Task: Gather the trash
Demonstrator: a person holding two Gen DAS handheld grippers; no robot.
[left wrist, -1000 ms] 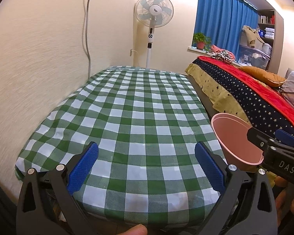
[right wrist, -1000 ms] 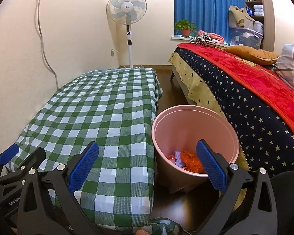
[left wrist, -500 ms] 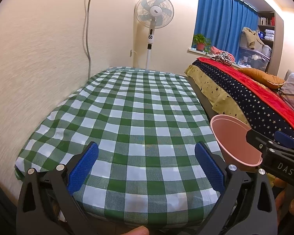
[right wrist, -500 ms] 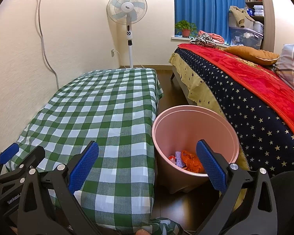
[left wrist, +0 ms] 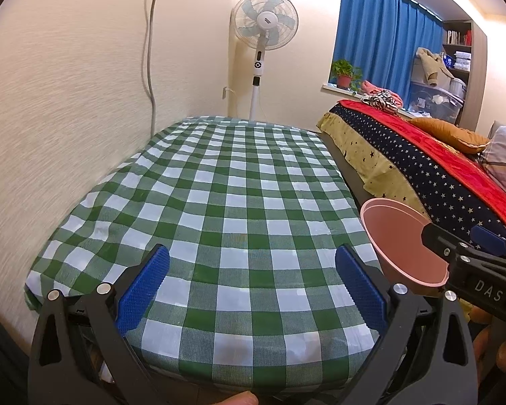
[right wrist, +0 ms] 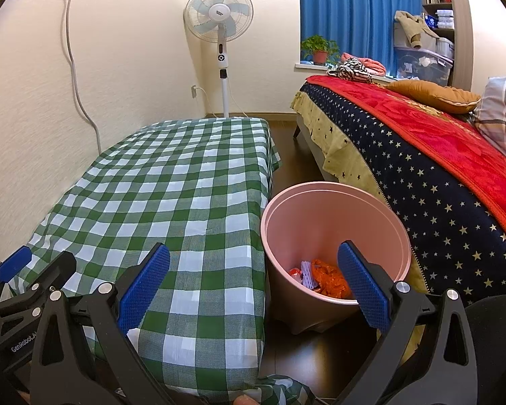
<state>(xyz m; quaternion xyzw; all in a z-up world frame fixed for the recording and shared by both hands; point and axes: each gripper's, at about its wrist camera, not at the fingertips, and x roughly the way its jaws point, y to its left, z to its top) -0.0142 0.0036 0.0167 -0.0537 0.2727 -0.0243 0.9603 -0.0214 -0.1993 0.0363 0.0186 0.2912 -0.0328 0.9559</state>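
Hovering wide apart and empty over the table's near edge, the left tongs (left wrist: 251, 288) and right tongs (right wrist: 253, 287) leave the checked tablecloth (left wrist: 219, 202) bare, wrappers (right wrist: 324, 278) lying in the pink bin (right wrist: 334, 199) off its right edge, so collecting looks finished.

One pink bin (right wrist: 334, 222) with about three scraps of trash (right wrist: 320, 278) inside, one checked table (right wrist: 172, 195), one standing fan (right wrist: 219, 17), one bed (right wrist: 438, 155), one potted plant (right wrist: 318, 49), two pillows (right wrist: 435, 92)
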